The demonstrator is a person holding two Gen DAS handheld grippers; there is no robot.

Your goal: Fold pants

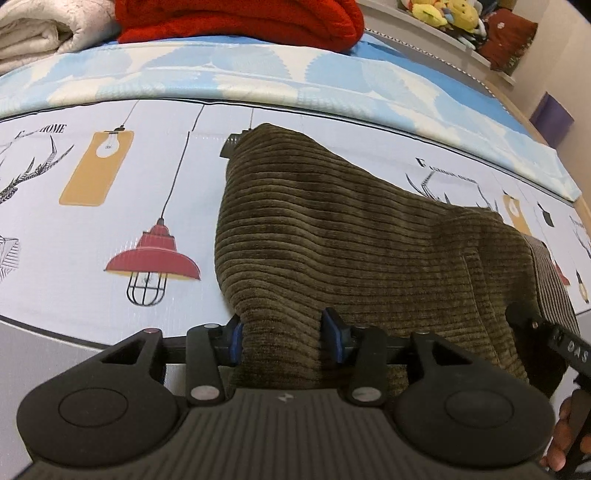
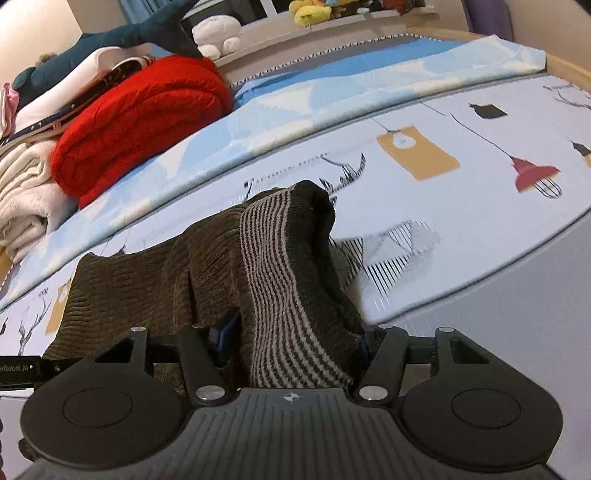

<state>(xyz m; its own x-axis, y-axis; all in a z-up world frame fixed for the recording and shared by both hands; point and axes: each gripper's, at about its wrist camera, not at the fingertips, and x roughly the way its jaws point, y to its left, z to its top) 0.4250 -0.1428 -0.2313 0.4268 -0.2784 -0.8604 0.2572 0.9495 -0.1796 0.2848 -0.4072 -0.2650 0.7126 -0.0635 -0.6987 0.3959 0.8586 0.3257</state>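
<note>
Olive-brown corduroy pants (image 1: 351, 236) lie bunched on the printed sheet (image 1: 110, 184). My left gripper (image 1: 282, 338) is shut on a fold of the corduroy at the near edge, blue pads pressing both sides. In the right wrist view the pants (image 2: 147, 273) show a striped knit waistband (image 2: 280, 280). My right gripper (image 2: 295, 343) is shut on that waistband, which hides the right pad. The right gripper's side (image 1: 554, 343) shows at the right of the left wrist view.
A red blanket (image 2: 140, 122) and cream blankets (image 2: 26, 199) are piled at the back of the bed. A blue patterned cover (image 1: 258, 70) lies beyond the printed sheet. Plush toys (image 1: 443, 14) sit on a shelf behind.
</note>
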